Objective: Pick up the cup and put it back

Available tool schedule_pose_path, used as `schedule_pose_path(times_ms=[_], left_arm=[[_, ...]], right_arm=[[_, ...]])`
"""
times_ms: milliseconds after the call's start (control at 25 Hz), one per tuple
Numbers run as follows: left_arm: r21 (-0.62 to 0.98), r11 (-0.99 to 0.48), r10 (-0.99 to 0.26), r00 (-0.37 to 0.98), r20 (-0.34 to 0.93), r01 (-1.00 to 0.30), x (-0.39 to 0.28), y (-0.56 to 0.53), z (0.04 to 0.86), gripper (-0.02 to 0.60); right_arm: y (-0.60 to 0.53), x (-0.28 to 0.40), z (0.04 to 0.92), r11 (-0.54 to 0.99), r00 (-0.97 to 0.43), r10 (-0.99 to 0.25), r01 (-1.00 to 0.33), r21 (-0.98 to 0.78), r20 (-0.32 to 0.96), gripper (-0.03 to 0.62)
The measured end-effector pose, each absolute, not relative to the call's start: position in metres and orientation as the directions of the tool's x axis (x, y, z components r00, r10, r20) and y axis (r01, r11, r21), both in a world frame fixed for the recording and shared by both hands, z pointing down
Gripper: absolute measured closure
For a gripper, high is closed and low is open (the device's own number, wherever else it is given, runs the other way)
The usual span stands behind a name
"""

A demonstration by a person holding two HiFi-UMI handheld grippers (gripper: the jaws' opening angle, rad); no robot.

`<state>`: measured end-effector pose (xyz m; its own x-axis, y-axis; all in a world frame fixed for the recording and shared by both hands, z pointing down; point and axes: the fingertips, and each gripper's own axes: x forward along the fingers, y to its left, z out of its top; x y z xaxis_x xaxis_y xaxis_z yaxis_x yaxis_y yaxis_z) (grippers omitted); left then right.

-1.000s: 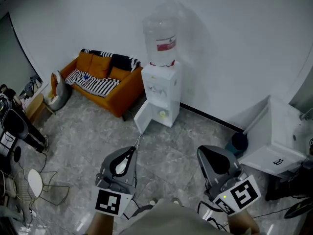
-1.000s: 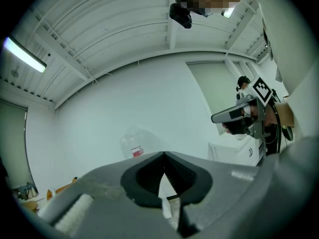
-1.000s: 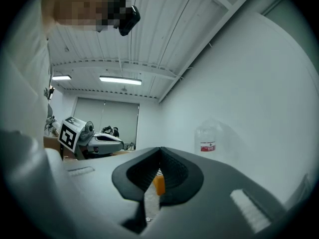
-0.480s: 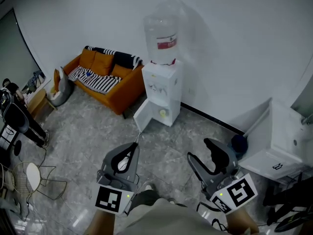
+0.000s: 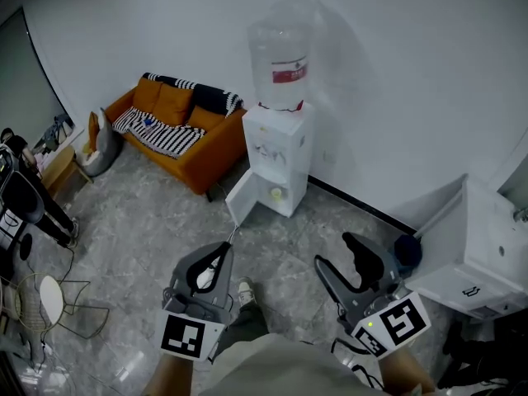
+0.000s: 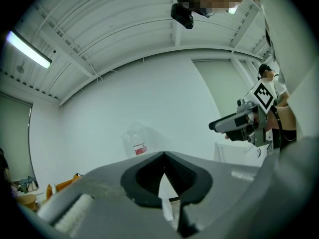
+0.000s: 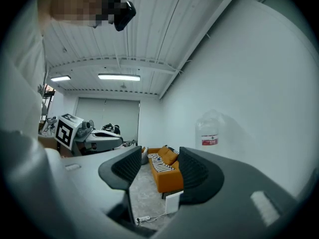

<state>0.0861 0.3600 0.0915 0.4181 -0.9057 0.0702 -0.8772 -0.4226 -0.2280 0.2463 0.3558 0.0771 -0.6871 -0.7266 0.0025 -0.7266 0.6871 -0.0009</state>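
Note:
No cup shows clearly; a small pale yellow thing (image 5: 275, 193) sits inside the open lower cabinet of the white water dispenser (image 5: 276, 151), too small to identify. The dispenser stands against the far wall with a clear bottle (image 5: 280, 60) on top. Its bottle shows again in the left gripper view (image 6: 139, 142) and the right gripper view (image 7: 209, 132). My left gripper (image 5: 223, 252) is held low at centre left, jaws shut and empty (image 6: 163, 157). At lower right, my right gripper (image 5: 340, 252) stands open with nothing between its jaws (image 7: 158, 166). Both point toward the dispenser, well short of it.
The dispenser's lower door (image 5: 244, 198) hangs open toward me. An orange sofa (image 5: 177, 130) with striped cushions stands to its left. A white cabinet (image 5: 483, 242) and a dark round bin (image 5: 407, 251) are at the right. A wire chair (image 5: 58, 304) stands at lower left on the grey marble floor.
The right gripper's jaws went from shut to open. The view has drifted slightly toward the dispenser, and a shoe now shows between the grippers.

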Motion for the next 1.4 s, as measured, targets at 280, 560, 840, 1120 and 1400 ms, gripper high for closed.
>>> schedule_pose_path(times_ms=[280,560,840,1120,1400], left_arm=[[-0.21,-0.436,-0.9,0.429,0.083,-0.875,0.044,0.292,0.098,0.58],[-0.207,-0.456,-0.89,0.447,0.092,-0.866,-0.011,0.202,0.095,0.58],[-0.198,-0.478,-0.878,0.465,0.112,-0.856,-0.071,0.111,0.095,0.58],[-0.18,-0.506,-0.862,0.488,0.133,-0.844,-0.108,0.041,0.111,0.58],[-0.161,-0.499,-0.865,0.48,0.148,-0.851,-0.115,-0.001,0.121,0.58]], right_arm=[[0.282,0.209,0.081,0.67,-0.67,-0.742,-0.742,-0.015,0.019,0.353],[0.197,0.148,0.087,0.667,-0.667,-0.743,-0.745,-0.021,0.062,0.352],[0.108,0.093,0.085,0.641,-0.64,-0.764,-0.768,-0.026,0.082,0.352],[0.036,0.057,0.098,0.612,-0.61,-0.783,-0.79,-0.026,0.121,0.352],[-0.008,0.051,0.111,0.613,-0.612,-0.777,-0.789,-0.039,0.148,0.35]])
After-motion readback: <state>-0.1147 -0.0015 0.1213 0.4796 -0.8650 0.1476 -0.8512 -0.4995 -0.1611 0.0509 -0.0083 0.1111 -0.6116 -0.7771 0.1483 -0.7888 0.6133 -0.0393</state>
